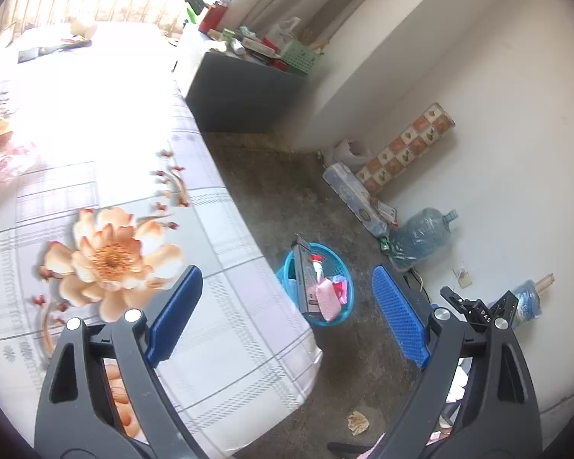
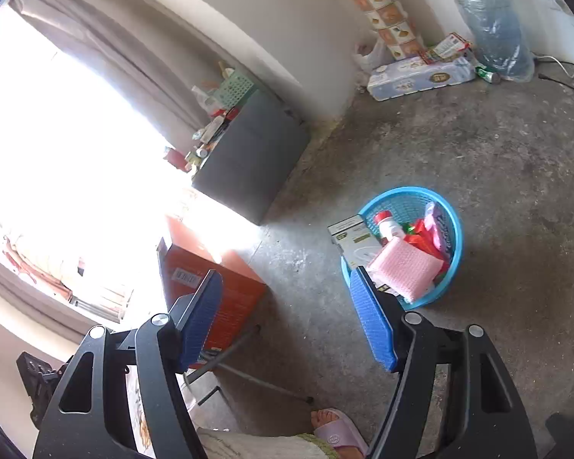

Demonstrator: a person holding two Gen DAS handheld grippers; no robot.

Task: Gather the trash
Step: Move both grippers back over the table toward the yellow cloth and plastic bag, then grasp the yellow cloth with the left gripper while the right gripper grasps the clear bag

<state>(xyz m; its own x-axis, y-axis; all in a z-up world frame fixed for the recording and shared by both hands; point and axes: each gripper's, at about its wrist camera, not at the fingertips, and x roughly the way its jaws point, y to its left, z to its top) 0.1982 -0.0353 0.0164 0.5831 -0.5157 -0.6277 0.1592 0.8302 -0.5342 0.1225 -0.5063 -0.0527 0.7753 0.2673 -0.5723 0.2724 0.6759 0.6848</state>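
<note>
A blue plastic basket stands on the concrete floor beside the table; it also shows in the right wrist view. It holds a flat box, a white bottle with a red cap, a pink foam pad and red and pink wrappers. A crumpled paper scrap lies on the floor in front of the basket. My left gripper is open and empty above the table's edge. My right gripper is open and empty above the floor, left of the basket.
A table with a flowered cloth fills the left. A grey cabinet carries clutter. An orange box stands under the table. A water jug, a tissue pack and bags line the wall. A sandalled foot is near.
</note>
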